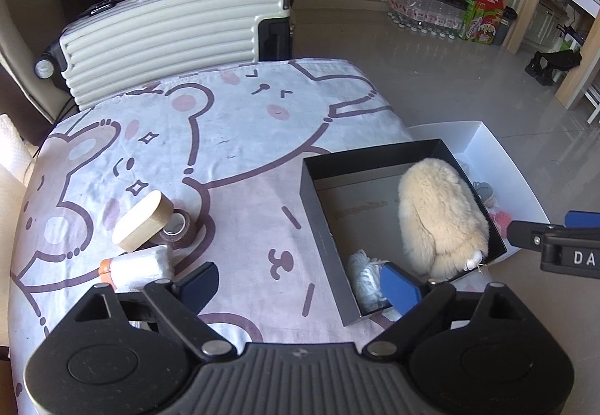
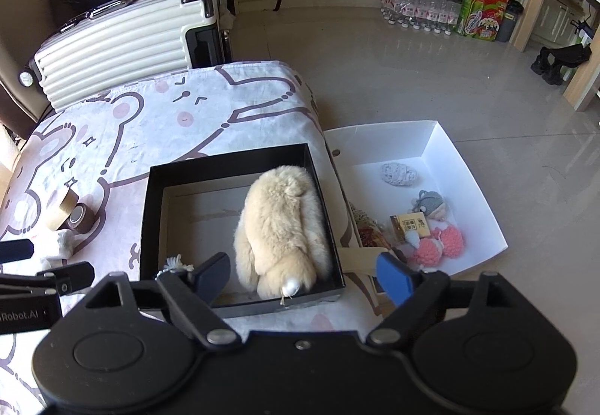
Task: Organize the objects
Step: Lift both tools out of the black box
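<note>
The cream plush toy point(image 2: 283, 227) is lying inside the black box point(image 2: 153, 220), just ahead of the right gripper point(image 2: 303, 274), whose jaws are spread wide with nothing being pinched. The left gripper point(image 1: 300, 281) is likewise being held spread and empty, over the box's near corner and the tuft of white yarn point(image 1: 363, 274) lying there. The sorting is judged partly done: still being left out on the bear-print cloth point(image 1: 240, 137) are an oval wooden lid point(image 1: 140, 221), a brown tape roll point(image 1: 180, 225) touching it, and a white wrapped bundle point(image 1: 140, 265). Small knitted items are being kept in the white tray point(image 2: 483, 190) hanging past the table's right edge. The box's left half is being kept free; open cloth is lying beyond it.
</note>
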Motion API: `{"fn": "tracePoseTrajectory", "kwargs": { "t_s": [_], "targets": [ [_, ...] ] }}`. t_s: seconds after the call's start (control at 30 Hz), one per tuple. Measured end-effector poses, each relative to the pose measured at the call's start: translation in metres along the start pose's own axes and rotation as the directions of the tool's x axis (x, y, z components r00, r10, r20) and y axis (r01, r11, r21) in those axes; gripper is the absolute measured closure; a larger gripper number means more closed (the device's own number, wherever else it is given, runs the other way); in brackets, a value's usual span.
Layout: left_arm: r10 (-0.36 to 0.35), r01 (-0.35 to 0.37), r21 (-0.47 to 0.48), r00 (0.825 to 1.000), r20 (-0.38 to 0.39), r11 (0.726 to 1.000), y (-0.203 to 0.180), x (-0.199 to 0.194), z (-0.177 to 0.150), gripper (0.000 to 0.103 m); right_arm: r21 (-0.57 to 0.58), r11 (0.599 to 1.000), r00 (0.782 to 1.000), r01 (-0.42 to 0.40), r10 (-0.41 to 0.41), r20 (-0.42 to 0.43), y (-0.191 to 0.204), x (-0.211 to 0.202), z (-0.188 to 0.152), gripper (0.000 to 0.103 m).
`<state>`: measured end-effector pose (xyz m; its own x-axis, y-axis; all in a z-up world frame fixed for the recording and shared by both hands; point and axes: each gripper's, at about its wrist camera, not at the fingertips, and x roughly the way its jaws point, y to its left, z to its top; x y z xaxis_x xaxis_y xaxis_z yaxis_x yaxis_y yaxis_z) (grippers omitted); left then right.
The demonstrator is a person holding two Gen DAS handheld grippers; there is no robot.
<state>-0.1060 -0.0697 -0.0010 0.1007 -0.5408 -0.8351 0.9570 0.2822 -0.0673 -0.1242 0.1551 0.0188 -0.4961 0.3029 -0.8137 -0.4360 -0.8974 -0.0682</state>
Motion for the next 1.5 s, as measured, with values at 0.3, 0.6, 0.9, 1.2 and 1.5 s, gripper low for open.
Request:
{"fn": "tracePoseTrajectory", "kwargs": {
  "t_s": [0.3, 0.6, 0.9, 1.2, 1.5],
  "targets": [
    [0.027, -0.026, -0.012, 1.0, 0.016, 1.0, 0.007, -0.004, -0.002, 0.0, -0.008, 1.0, 1.0, 0.018, -0.018, 0.012, -0.001, -0.005, -0.004, 0.003],
    [0.028, -0.027, -0.017, 0.999, 0.017, 0.999, 0.008, -0.001, -0.002, 0.0, -0.005, 0.999, 0.999, 0.04, -0.04, 0.009, -0.004, -0.002, -0.008, 0.0],
    [0.029, -0.029, -0.025, 0.999, 0.03, 0.999, 0.008, 0.002, -0.001, 0.0, 0.001, 1.0, 1.0, 0.029, -0.029, -0.004, -0.006, 0.0, -0.009, 0.0],
    [0.028, -0.026, -0.033, 0.999, 0.035, 0.999, 0.012, 0.002, -0.001, 0.0, -0.008, 0.999, 1.0, 0.031, -0.031, 0.003, -0.004, 0.0, -0.008, 0.0],
    [0.04, -0.038, -0.046, 0.999, 0.034, 0.998, 0.024, 0.001, -0.003, 0.0, -0.003, 1.0, 1.0, 0.03, -0.03, 0.004, 0.002, 0.003, -0.006, 0.0]
  ]
}}
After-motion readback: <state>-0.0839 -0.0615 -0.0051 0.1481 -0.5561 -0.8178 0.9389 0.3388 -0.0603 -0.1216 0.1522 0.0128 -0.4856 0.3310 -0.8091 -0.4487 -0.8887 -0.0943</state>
